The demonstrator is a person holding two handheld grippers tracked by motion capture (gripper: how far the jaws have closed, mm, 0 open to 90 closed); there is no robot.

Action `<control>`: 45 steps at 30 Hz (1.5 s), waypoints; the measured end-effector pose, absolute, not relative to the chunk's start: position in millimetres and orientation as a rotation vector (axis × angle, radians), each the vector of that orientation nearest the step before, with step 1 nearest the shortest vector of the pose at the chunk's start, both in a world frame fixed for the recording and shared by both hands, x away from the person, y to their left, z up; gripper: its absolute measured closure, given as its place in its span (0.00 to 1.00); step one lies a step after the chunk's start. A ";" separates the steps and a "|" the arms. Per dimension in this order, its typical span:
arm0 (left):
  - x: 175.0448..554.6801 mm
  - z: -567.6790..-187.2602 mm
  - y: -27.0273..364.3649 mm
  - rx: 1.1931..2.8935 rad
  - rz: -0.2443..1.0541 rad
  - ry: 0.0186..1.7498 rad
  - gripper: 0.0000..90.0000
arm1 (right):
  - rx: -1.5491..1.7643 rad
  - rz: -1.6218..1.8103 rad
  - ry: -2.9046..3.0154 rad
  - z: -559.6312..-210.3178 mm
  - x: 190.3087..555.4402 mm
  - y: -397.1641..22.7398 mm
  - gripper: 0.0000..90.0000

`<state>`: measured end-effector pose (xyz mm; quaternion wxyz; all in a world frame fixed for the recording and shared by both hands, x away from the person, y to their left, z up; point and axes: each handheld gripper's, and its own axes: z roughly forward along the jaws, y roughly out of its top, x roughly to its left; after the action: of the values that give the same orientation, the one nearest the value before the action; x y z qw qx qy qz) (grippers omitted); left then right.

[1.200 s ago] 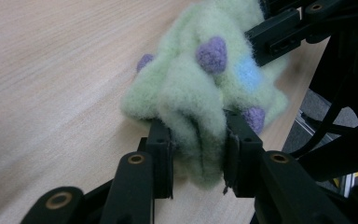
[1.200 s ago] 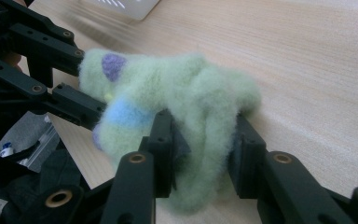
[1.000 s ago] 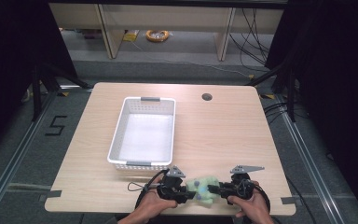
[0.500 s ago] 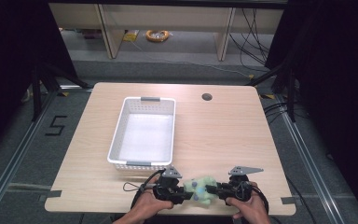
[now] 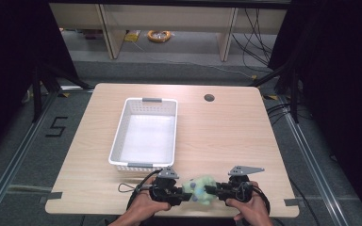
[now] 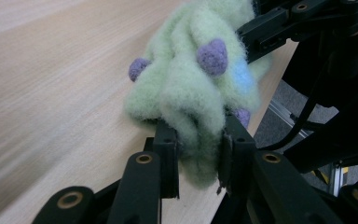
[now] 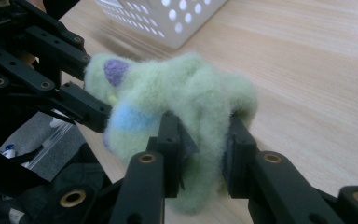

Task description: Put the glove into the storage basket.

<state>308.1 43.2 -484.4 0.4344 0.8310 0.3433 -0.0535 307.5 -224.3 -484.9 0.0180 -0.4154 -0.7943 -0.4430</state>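
A fuzzy pale-green cloth (image 5: 200, 188) with purple bumps and a blue patch hangs between both grippers near the table's front edge. My left gripper (image 5: 181, 194) is shut on its left end; in the left gripper view the cloth (image 6: 193, 88) is pinched between the gripper (image 6: 198, 156) pads. My right gripper (image 5: 213, 190) is shut on the other end; in the right gripper view the cloth (image 7: 177, 107) bulges out around that gripper (image 7: 204, 149). The two grippers face each other, close together.
A white perforated basket (image 5: 146, 133) stands on the wooden table (image 5: 235, 136) just behind the left hand; its corner (image 7: 168, 21) appears in the right gripper view. A round cable hole (image 5: 209, 98) sits at the back. Cables trail from the grippers along the front edge.
The left hand has shifted slightly and lifted a little with the cloth. The right hand has stayed where it was. Both grips hold.
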 end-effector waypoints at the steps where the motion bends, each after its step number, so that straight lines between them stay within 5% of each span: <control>1: 307.7 -482.9 45.1 2.060 -0.136 0.852 0.80 | -1.281 -1.392 -2.448 -483.5 307.3 -222.8 0.81; 26: 328.9 -418.0 87.9 2.028 -0.042 0.856 0.80 | -1.141 -1.488 -2.496 -414.1 334.6 -186.7 0.81; 45: 374.9 -386.3 159.9 2.007 0.022 1.031 0.80 | -1.076 -1.455 -2.536 -384.0 399.0 -105.4 0.81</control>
<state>374.9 159.9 -386.3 0.4281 0.8039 0.4129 0.0088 399.0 -105.4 -384.0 0.0130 -0.3454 -0.8139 -0.4670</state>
